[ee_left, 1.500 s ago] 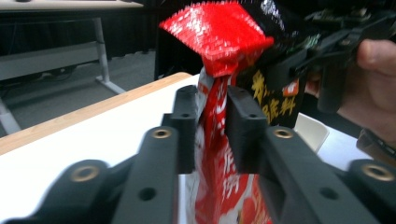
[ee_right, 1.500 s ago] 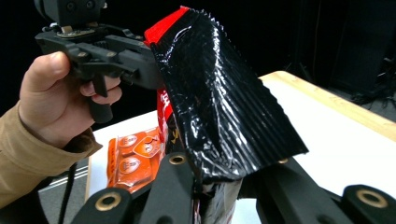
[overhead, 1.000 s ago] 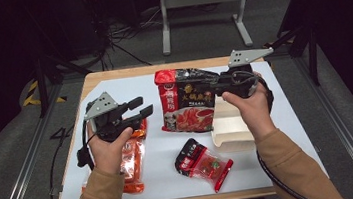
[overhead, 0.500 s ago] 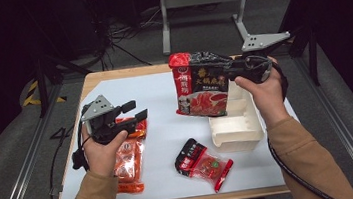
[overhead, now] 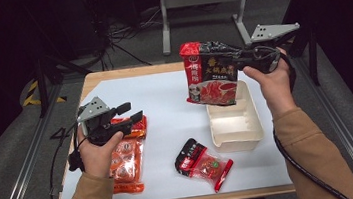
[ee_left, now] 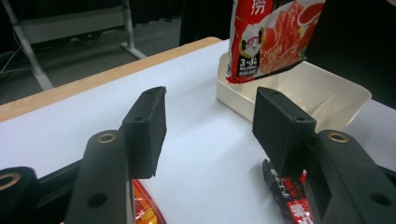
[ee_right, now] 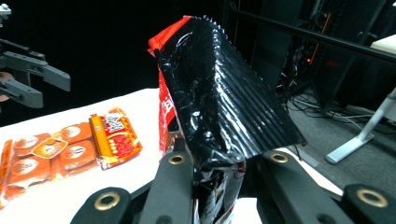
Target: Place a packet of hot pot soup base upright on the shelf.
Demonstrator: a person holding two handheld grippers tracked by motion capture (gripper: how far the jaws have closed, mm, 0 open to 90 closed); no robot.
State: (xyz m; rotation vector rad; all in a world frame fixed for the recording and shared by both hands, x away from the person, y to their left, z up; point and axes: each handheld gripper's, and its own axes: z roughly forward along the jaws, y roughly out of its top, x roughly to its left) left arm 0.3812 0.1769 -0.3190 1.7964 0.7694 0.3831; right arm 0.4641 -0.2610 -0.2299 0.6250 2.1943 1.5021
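Note:
My right gripper (overhead: 234, 61) is shut on the black top edge of a large red-and-black food pouch (overhead: 210, 78). The pouch hangs upright over the far end of a cream tray (overhead: 235, 128). In the right gripper view the crumpled pouch (ee_right: 219, 102) rises from between the jaws of that gripper (ee_right: 217, 172). My left gripper (overhead: 133, 112) hovers low at the table's left, above orange snack packs (overhead: 125, 155). Its jaws have just been opening, and nothing is between them (ee_left: 212, 116). Beyond them I see the pouch (ee_left: 271, 37) and the tray (ee_left: 336, 93).
A small red-and-black sachet (overhead: 202, 162) lies near the front edge, and I see it beside the left jaw too (ee_left: 285, 191). A smaller red-orange pack (ee_right: 114, 135) lies next to the orange packs (ee_right: 42, 154). A white mat (overhead: 165, 106) covers the wooden table.
My right gripper has carried the pouch rightward and up, from the table's middle to over the tray. The left hand has stayed in place, its jaws a little wider.

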